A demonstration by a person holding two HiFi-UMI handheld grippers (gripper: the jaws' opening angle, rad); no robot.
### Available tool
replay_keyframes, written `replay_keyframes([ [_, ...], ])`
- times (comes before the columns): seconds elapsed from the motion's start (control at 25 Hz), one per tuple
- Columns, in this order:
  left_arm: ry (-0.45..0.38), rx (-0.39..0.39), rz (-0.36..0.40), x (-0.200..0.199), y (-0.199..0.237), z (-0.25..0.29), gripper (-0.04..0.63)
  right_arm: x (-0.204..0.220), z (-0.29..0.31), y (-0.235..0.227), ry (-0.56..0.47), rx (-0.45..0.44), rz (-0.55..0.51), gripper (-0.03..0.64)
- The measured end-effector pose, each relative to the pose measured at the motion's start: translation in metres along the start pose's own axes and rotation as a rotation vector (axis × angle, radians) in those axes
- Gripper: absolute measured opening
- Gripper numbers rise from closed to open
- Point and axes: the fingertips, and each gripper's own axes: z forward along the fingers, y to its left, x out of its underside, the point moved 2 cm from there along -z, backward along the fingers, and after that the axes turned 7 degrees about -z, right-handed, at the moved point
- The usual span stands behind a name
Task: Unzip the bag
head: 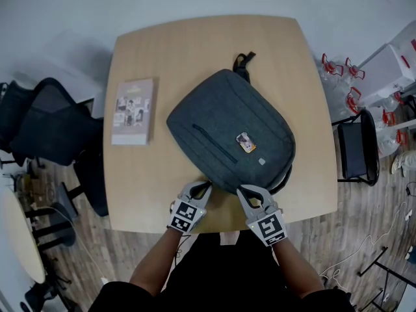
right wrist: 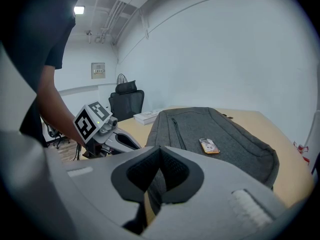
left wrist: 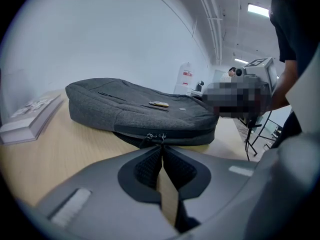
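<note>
A charcoal woven-fabric bag (head: 227, 132), soft and round-cornered, lies flat near the middle of a pale wooden bench (head: 305, 77). Its carry loop (head: 244, 60) points to 12 o'clock and its pocket zip (head: 214, 145) slants from 10 to 4. From above it looks nearly as broad as long. At its 6 o'clock edge the left claw (head: 207, 186) is clenched on a zipper pull (left wrist: 161, 135), and the right claw (head: 239, 188) pinches the fabric rim. A glossy booklet (head: 133, 111) lies at 9 o'clock.

legible text: none | booklet (head: 133, 111) on tabletop (head: 162, 194): cover print too small to read; badge (head: 245, 142) on bag (head: 214, 119): no letters made out; wall notice (right wrist: 98, 70): blurred; red label (left wrist: 186, 74) on a white object: too small to read
</note>
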Motion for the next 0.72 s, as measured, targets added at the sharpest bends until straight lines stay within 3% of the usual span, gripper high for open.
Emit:
replay_keyframes([
  [0.2,-0.007,-0.028,0.038,-0.004,-0.002,0.007,0.032,0.002,0.001,0.001,0.007,-0.007,-0.011,0.003],
  [0.48,-0.015,-0.021,0.025,-0.005,-0.004,0.009,0.028,0.001,-0.002,-0.001,0.013,-0.012,-0.035,0.003],
  [0.72,0.001,-0.003,0.014,-0.005,-0.003,0.009,0.026,0.002,-0.009,-0.004,0.064,-0.115,-0.198,0.005],
])
